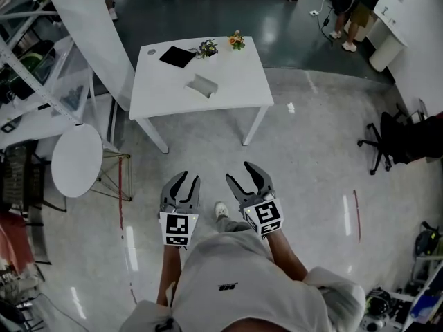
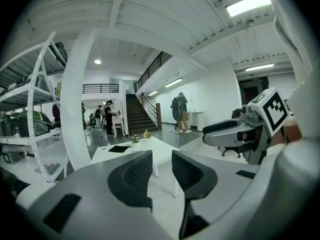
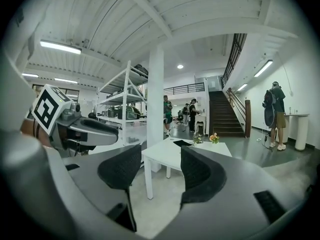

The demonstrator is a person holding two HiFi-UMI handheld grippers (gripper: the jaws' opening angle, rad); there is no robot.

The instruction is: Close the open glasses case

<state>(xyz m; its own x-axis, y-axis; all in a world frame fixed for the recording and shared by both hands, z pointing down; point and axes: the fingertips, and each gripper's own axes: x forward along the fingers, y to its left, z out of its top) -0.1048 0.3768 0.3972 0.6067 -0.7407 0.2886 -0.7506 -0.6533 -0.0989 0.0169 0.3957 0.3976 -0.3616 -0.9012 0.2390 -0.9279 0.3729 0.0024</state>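
The open glasses case (image 1: pixel 202 86), pale grey, lies near the middle of a white table (image 1: pixel 235 88) far ahead of me. On the table's far side are a black flat item (image 1: pixel 178 56) and two small flower bunches (image 1: pixel 207 48). My left gripper (image 1: pixel 185 180) and right gripper (image 1: pixel 243 173) hang side by side over the floor, well short of the table, both open and empty. In the left gripper view the open gripper (image 2: pixel 161 159) points at the table (image 2: pixel 150 146). The right gripper view has its gripper (image 3: pixel 161 156) open toward the table (image 3: pixel 170 154). The case does not show in either gripper view.
A round white table (image 1: pixel 76 159) and a wire stand (image 1: pixel 114 175) stand at the left, with shelving (image 1: pixel 28 68) and a white pillar (image 1: pixel 90 26) behind. A black office chair (image 1: pixel 387 140) sits at the right. People (image 1: pixel 353 5) stand at the back right.
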